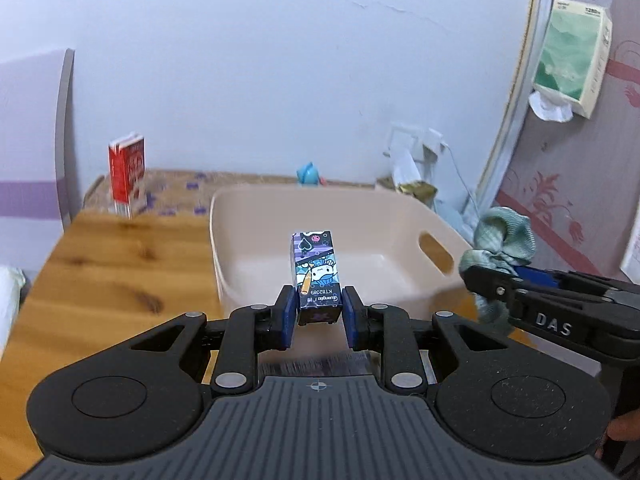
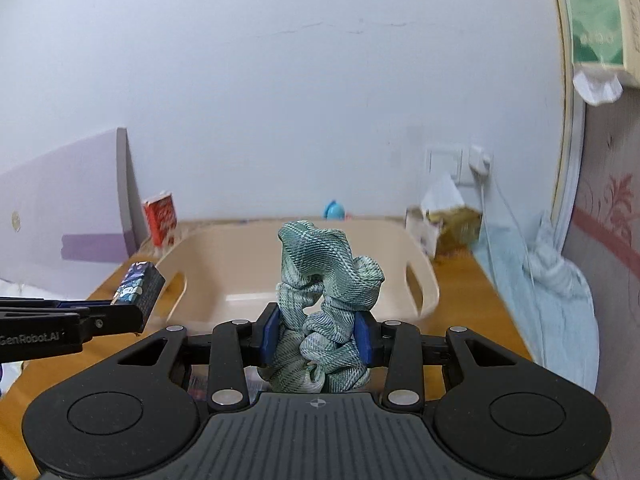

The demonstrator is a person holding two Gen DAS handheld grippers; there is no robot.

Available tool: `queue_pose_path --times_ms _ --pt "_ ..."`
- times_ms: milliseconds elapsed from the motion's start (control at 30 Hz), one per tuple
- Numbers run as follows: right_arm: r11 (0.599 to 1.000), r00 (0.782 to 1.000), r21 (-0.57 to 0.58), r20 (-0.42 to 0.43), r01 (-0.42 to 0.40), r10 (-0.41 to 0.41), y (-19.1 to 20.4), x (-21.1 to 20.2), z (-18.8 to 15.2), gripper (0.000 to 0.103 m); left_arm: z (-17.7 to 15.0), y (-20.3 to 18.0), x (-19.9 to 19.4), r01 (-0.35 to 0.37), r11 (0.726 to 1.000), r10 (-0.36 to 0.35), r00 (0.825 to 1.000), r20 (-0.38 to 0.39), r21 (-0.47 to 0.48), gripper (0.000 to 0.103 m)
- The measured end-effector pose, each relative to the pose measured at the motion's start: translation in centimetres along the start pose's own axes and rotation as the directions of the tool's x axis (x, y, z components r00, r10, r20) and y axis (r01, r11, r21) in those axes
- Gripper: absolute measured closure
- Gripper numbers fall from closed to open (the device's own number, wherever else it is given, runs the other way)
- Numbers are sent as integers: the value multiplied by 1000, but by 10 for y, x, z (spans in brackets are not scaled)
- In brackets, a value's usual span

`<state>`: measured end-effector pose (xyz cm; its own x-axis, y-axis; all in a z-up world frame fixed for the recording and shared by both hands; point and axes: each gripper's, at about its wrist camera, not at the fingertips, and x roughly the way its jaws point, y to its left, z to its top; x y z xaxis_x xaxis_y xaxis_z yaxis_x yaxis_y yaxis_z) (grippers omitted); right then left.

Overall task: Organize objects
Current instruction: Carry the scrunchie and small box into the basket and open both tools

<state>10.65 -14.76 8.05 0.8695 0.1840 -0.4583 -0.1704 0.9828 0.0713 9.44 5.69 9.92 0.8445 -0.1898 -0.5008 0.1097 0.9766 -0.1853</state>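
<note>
Both loads are up over the near rim of the bin (image 1: 256, 208), mid-frame in each view. The left gripper (image 1: 319, 308) has its fingers pinching one small printed box (image 1: 317, 268) by its near end, the rest jutting out above the bin floor. The right gripper (image 2: 316, 336) has its fingers squeezing one green scrunchie (image 2: 326, 280), bunched and sticking up. To do this well, I'd carry each further past the rim, drop low, then let go one at a time so the box doesn't tumble out. Count: one bin, one box, one scrunchie, two grippers. Back on the table (image 1: 120, 272), one red carton (image 1: 127, 178) upper left, one blue toy (image 1: 310, 174) behind the bin.
</note>
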Motion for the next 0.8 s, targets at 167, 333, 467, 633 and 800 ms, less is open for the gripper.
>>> queue_pose_path --times_ms 167,333,467,633,800 --pt "1000 1000 -2 14 10 -10 -4 27 21 67 25 2 36 -38 999 38 998 40 5 78" --pt "999 1000 18 -8 30 -30 -10 60 28 67 33 7 85 -67 998 67 998 -12 5 78" --pt "999 998 17 -55 43 -42 -12 86 26 66 27 16 111 -66 998 67 994 -86 13 78" --pt "999 994 9 -105 37 -36 -11 108 21 60 21 19 127 -70 997 74 990 -120 38 78" --pt "1000 992 0 -127 22 -22 -5 112 18 46 19 17 126 -43 996 52 990 -129 72 77"
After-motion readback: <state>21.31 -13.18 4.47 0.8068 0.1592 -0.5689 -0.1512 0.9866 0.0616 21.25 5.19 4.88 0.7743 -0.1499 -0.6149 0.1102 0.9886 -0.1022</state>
